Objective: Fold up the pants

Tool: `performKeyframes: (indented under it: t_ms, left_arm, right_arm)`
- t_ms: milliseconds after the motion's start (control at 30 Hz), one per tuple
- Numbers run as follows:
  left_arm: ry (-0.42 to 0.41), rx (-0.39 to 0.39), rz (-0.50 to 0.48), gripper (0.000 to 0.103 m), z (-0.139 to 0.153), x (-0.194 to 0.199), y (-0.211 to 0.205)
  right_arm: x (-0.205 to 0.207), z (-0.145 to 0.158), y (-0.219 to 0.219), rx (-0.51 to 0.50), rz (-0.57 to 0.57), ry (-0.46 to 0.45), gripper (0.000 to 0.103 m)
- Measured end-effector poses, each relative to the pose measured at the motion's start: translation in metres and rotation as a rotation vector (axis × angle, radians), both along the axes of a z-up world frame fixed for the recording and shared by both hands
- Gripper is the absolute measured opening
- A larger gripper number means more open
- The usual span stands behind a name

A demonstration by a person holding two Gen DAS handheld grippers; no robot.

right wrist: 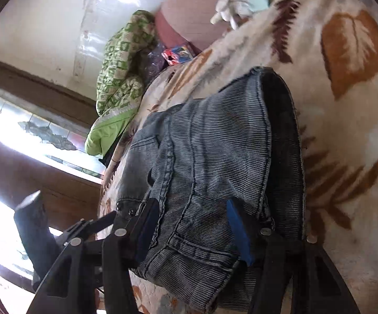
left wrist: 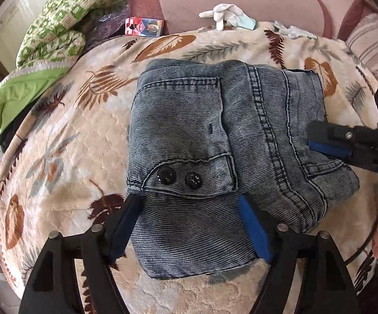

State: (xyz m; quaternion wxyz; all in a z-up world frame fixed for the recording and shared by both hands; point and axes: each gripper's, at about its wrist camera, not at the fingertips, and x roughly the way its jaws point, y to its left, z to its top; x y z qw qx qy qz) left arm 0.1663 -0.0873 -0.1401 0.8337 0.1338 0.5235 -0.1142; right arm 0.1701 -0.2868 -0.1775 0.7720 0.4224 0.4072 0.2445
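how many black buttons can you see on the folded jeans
2. Both sit side by side on the pocket flap of the jeans near the left gripper: left button, right button. More may be hidden inside the folds.

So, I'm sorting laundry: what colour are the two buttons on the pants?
Black buttons on faded blue-grey pants; clearest in the left wrist view.

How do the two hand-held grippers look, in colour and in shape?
Both look the same. The left gripper has black angular linkage arms with silver round pins and blue pads inside its jaws. The right gripper shows the same black frame, silver pins and blue pads.
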Motion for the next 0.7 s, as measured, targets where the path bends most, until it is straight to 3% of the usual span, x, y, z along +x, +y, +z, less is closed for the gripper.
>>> performKeyframes:
  t_ms: [100, 300, 467, 600, 700]
  left_arm:
    - [0.013, -0.027, 0.0, 0.079, 0.008, 0.004, 0.004]
    - [-0.033, -0.062, 0.029, 0.079, 0.035, 0.034, 0.005]
    - [-0.006, -0.063, 0.092, 0.079, 0.025, 0.079, -0.001]
    - [0.014, -0.102, 0.152, 0.079, 0.015, 0.111, -0.001]
    - [0.086, -0.114, 0.188, 0.079, -0.003, 0.132, -0.001]
  right_arm:
    - [0.001, -0.001, -0.014, 0.065, -0.009, 0.012, 0.058]
    - [-0.005, 0.016, -0.033, 0.095, -0.107, -0.095, 0.059]
    - [0.001, 0.017, -0.045, 0.159, -0.181, -0.158, 0.063]
    - [0.018, 0.001, -0.049, 0.189, -0.192, -0.102, 0.067]
    - [0.028, -0.015, -0.049, 0.189, -0.193, -0.038, 0.067]
